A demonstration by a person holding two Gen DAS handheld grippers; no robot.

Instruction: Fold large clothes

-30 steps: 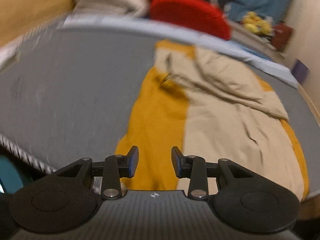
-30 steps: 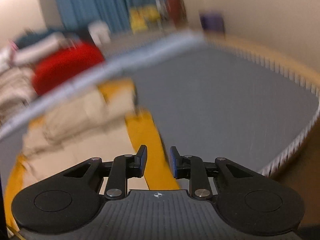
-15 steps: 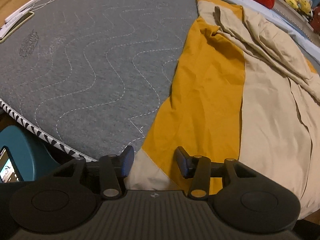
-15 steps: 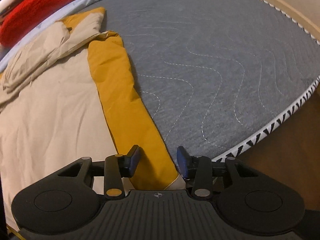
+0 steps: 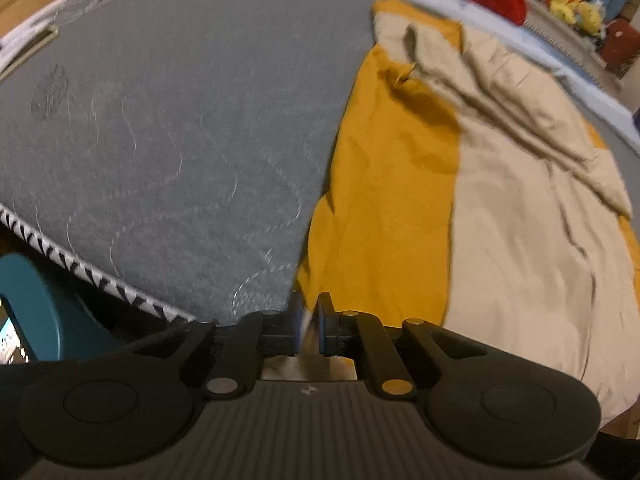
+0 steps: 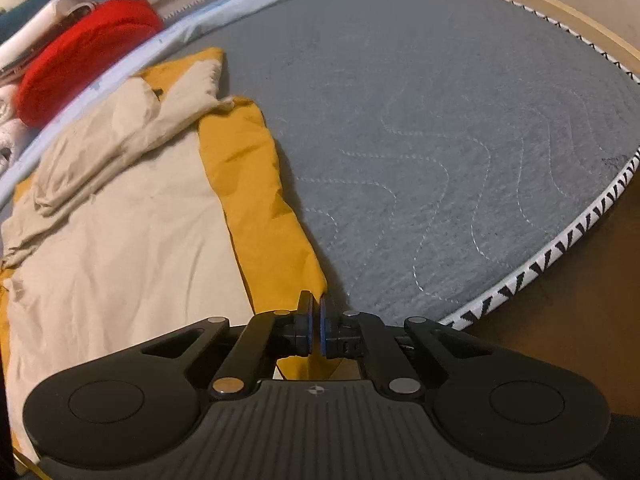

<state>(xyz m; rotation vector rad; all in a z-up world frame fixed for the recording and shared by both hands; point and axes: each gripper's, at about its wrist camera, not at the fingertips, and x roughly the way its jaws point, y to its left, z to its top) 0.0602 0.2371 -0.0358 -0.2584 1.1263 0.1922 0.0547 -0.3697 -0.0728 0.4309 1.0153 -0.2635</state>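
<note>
A large beige and mustard-yellow garment (image 5: 460, 184) lies spread on a grey quilted mattress (image 5: 160, 140), its far end crumpled. My left gripper (image 5: 310, 322) is shut on the garment's near left corner at the mattress edge. In the right wrist view the same garment (image 6: 132, 232) lies to the left, with its yellow strip (image 6: 260, 208) running toward me. My right gripper (image 6: 314, 326) is shut on the garment's near right corner, where the yellow cloth passes between the pads.
A red cushion (image 6: 80, 52) and piled white and beige cloth lie beyond the mattress's far edge. A teal object (image 5: 44, 304) stands below the near edge at left. Yellow soft toys (image 5: 572, 0) sit at the far right. The mattress (image 6: 460, 140) stretches bare to the right.
Both grippers were open and have closed on the garment's near corners. Both cameras have dropped toward the near edge of the mattress.
</note>
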